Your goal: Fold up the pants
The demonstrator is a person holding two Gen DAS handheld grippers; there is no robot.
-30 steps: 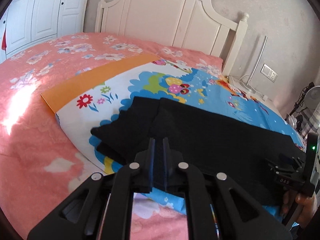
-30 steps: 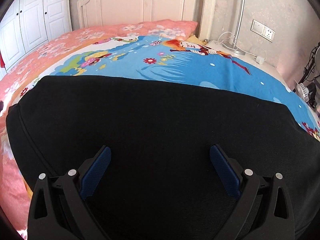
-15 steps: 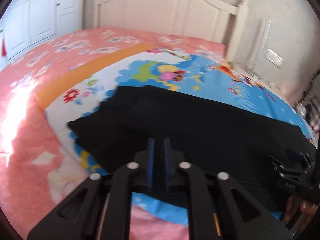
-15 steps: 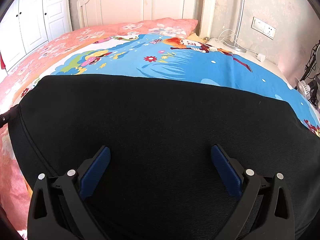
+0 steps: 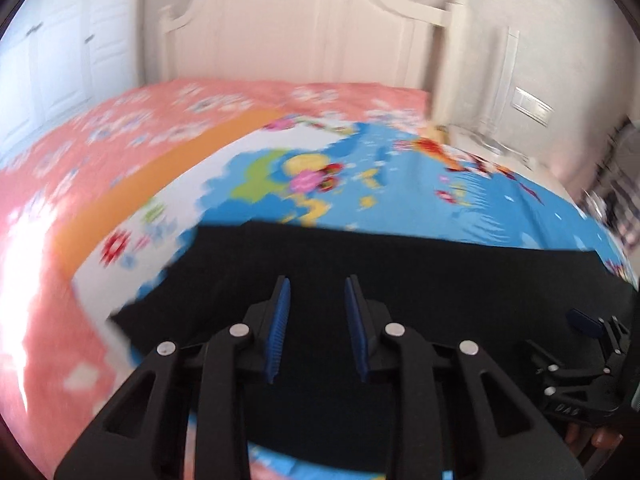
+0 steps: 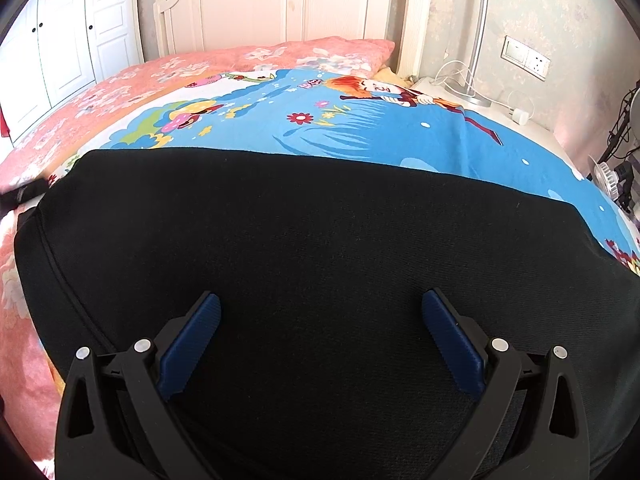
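Observation:
The black pants (image 5: 400, 264) lie flat across a blue cartoon blanket (image 5: 400, 184) on the bed. My left gripper (image 5: 317, 280) hovers over their left part. Its jaws are opening, and the blue pads stand a little apart with only the cloth below showing in the gap. The picture is blurred by motion. In the right wrist view the pants (image 6: 320, 220) fill the lower half, and my right gripper (image 6: 320, 296) stands wide open just above them, gripping nothing. One blue pad (image 5: 585, 319) of the right gripper shows at the right edge of the left wrist view, with a person's fingers below it.
The blanket (image 6: 360, 128) lies on a pink flowered bedspread (image 5: 80, 168). A white headboard (image 5: 300, 32) stands at the far end. A nightstand with a lamp and cables (image 6: 476, 100) is at the back right, white wardrobe doors (image 6: 60, 40) at the left.
The left gripper's jaws have gone from shut to slightly apart, and it has slid right along the pants. The pants' left end now lies flatter. The right gripper has stayed put.

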